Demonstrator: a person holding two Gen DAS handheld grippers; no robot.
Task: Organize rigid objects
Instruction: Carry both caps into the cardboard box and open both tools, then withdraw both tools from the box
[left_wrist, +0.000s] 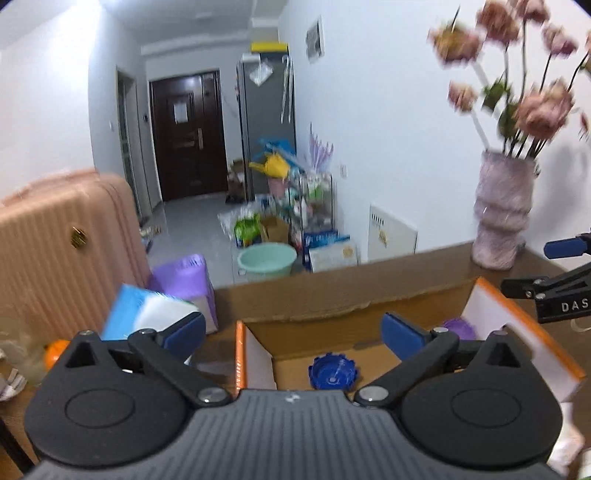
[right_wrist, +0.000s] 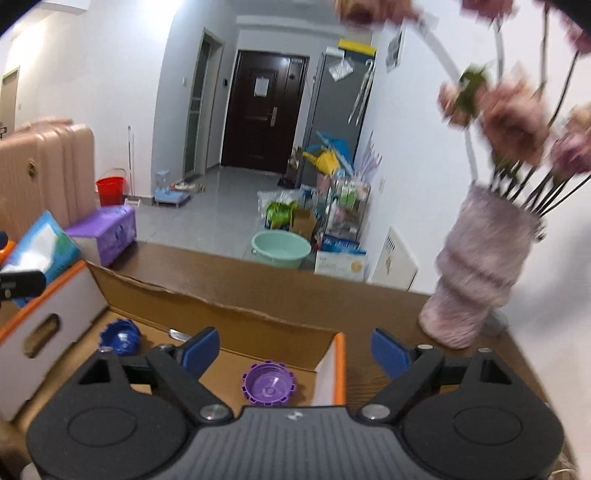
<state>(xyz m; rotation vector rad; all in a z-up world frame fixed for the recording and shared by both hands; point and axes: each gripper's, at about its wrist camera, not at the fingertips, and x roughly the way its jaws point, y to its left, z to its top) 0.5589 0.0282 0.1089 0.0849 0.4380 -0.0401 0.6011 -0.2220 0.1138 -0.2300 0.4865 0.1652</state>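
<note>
Both jaws stand wide apart, holding nothing. The left gripper (left_wrist: 293, 334) hangs above a blue cap (left_wrist: 334, 371) on the floor of the cardboard box (left_wrist: 332, 299); the right gripper (right_wrist: 295, 349) hangs above a purple cap (right_wrist: 268, 384) near the box's orange-edged wall. For any next pick from the surface (right_wrist: 369, 295), come down squarely and steer well clear of the flower vase (right_wrist: 480, 273).

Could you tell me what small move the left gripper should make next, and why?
Probably swing left toward the orange object on the table: the left gripper is open and empty over the cardboard box, where the blue cap and purple cap already lie.
</note>
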